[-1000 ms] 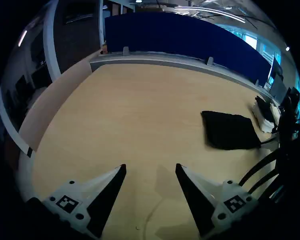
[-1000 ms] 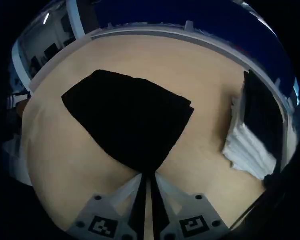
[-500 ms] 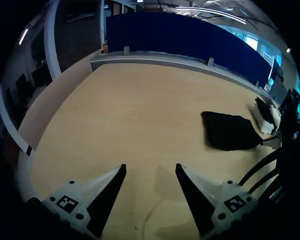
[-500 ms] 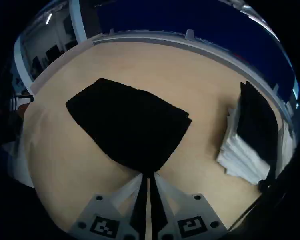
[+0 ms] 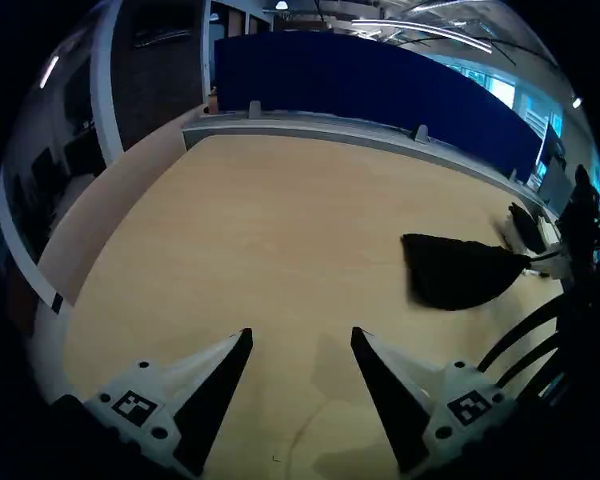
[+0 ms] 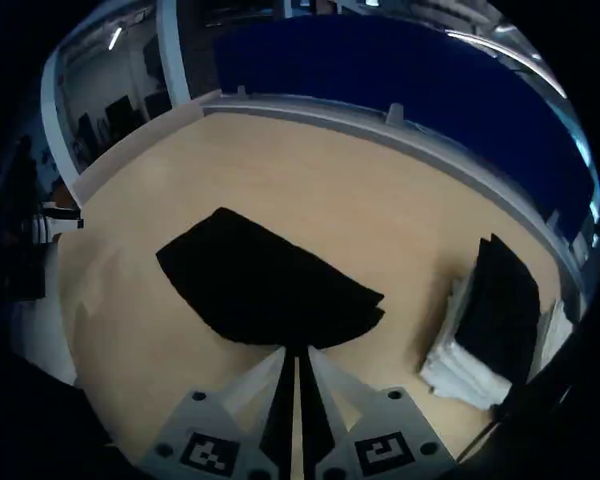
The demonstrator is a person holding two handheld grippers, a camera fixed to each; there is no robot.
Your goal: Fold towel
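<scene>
Two fingers, left gripper view: the left tongs (image 5: 300,332) sit at the lower middle of the frame, spread wide with nothing between them, above the bare bench (image 5: 260,224).
Towel, left gripper view: the dark towel (image 5: 448,272) lies at the right middle, well apart from the left tongs. Its right-hand corner is drawn up off the bench to a point near the far right edge.
Stack, left gripper view: the stack of folded cloths (image 5: 524,228) is just beyond the towel, too small to read.
Tongs, right gripper view: the right tongs (image 6: 296,352) are at the bottom centre, fingers pressed together and pinching the towel's near edge.
Towel, right gripper view: the towel (image 6: 260,280) fans from the tips toward the upper left, its far part flat on the bench (image 6: 244,160).
Stack, right gripper view: the stack of folded cloths (image 6: 484,336) is at the lower right, apart from the towel, white with a dark piece on top.
Step in hand: probably carrying the pinched edge over for a fold.
Doing it well: grip firmly, lift only enough to clear the cloth, travel straight toward the far edge, and match the edges before release. The left tongs could take the other near corner so the fold lands square.
</scene>
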